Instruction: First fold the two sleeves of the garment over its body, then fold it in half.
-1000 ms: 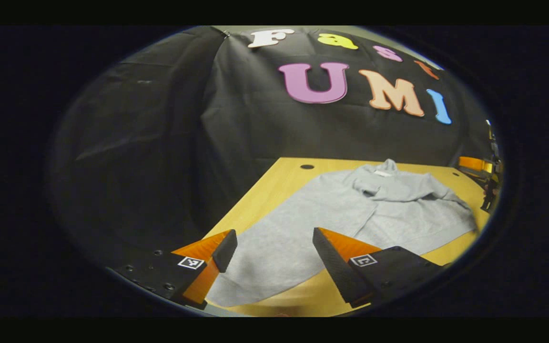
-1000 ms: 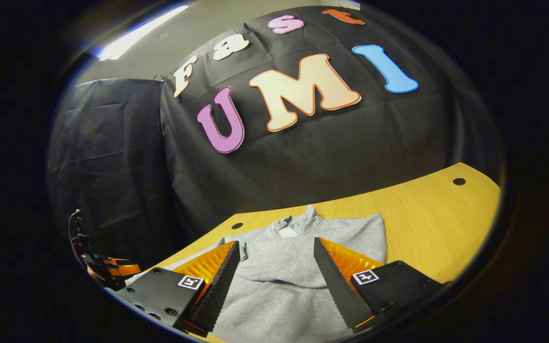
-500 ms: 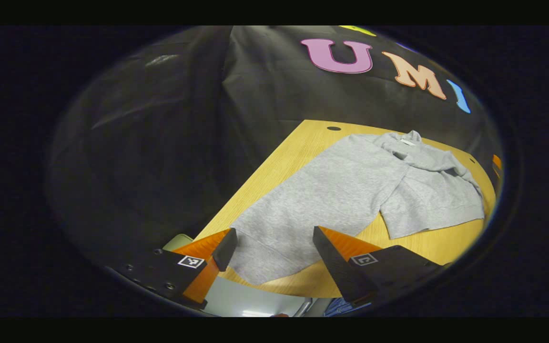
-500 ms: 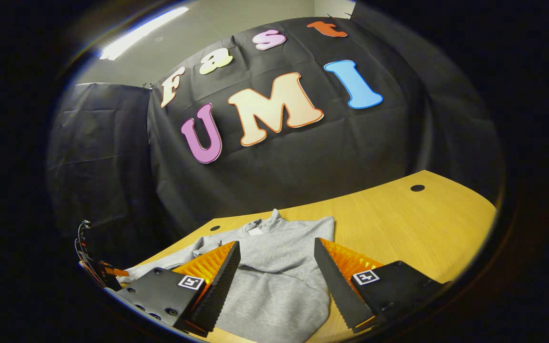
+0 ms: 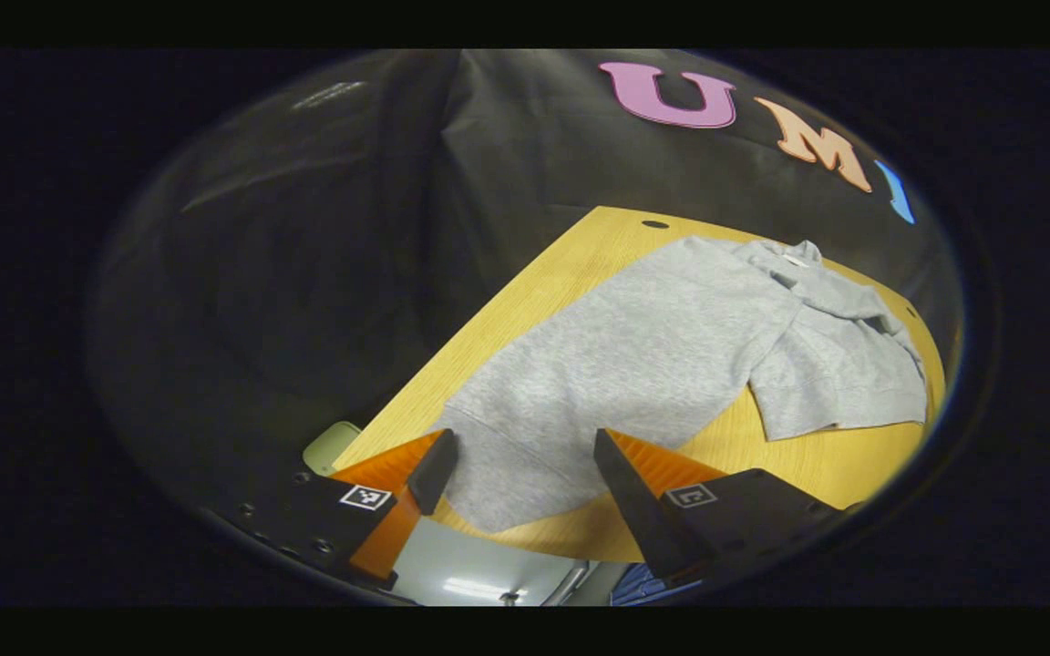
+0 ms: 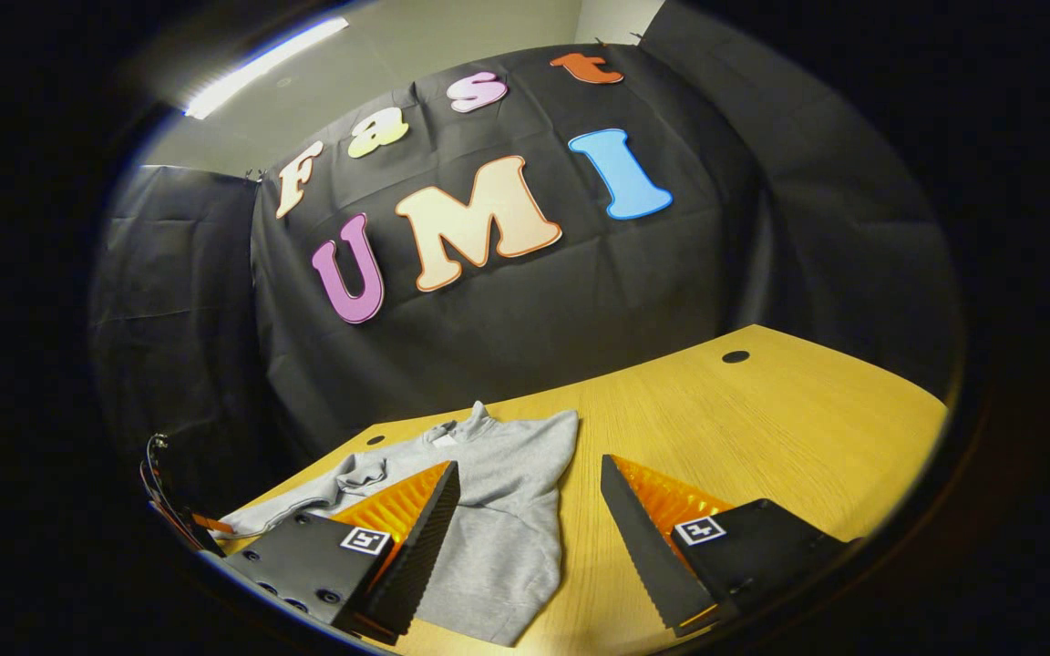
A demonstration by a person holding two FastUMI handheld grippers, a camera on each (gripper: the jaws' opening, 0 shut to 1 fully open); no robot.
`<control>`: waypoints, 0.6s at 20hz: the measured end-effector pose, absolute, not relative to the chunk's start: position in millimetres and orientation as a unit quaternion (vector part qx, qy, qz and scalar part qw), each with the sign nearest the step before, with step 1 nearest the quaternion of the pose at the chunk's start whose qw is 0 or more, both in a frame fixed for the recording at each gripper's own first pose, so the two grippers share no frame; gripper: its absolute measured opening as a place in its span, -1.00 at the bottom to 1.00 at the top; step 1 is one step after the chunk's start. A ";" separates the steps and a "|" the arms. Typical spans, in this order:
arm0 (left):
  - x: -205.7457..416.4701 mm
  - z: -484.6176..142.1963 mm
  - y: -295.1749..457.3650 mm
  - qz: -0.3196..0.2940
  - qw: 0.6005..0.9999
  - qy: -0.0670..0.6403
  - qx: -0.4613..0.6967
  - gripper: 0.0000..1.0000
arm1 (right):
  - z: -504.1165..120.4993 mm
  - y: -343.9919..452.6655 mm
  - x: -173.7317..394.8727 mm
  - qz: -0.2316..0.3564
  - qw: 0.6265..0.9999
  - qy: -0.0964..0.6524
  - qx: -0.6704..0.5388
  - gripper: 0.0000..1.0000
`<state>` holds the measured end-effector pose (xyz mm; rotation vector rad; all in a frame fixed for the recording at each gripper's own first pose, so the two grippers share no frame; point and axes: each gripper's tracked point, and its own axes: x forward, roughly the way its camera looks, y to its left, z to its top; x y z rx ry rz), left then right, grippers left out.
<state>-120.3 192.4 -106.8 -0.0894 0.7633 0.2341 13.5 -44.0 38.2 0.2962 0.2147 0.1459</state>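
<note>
Left gripper (image 5: 518,465): jaws spread wide, nothing between them, not touching anything. It hangs above the near edge of the table (image 5: 525,301). Directly ahead of its fingers, and lower, lies the end of the grey garment (image 5: 653,355) nearest this gripper; that end sits close to the table edge. From there the garment runs away from the gripper toward the far right, flat on the tabletop. At the far end sits the collar (image 5: 794,260) with a small white tag. To the right of the long flat part, one section is folded across, with its hem facing the gripper. A small dark hole (image 5: 654,224) in the table sits beyond the garment's far left. Below the fingers, past the table edge, floor is in sight.

Right gripper (image 6: 530,497): jaws also wide apart, empty. The garment (image 6: 507,510) lies ahead and to the left of it, partly behind the left finger (image 6: 420,538); the right finger (image 6: 648,538) is over bare table (image 6: 762,428). The collar (image 6: 461,428) points away from the gripper toward the black cloth wall (image 6: 580,292). A dark hole (image 6: 736,356) in the table is far ahead to the right. At far left, near the table's edge, the other gripper's body is partly in sight, too small to tell more.
</note>
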 end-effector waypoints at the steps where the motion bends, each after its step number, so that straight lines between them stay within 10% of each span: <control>1: -120.5 -106.5 191.8 0.116 0.921 0.370 -0.044 0.84 | 35.5 -46.8 10.6 0.070 0.981 0.106 0.146 0.94; 3: -118.6 -106.1 187.3 0.114 0.921 0.370 -0.046 0.81 | 29.4 -50.8 6.6 0.063 0.982 0.109 0.143 0.94; 8: -114.4 -107.1 182.7 0.123 0.921 0.368 -0.024 -0.46 | 20.6 -69.1 -2.8 0.040 0.979 0.113 0.163 0.94; 12: -112.5 -105.4 180.7 0.136 0.920 0.368 0.003 -0.87 | 21.9 -77.2 -3.9 0.033 0.980 0.107 0.163 0.94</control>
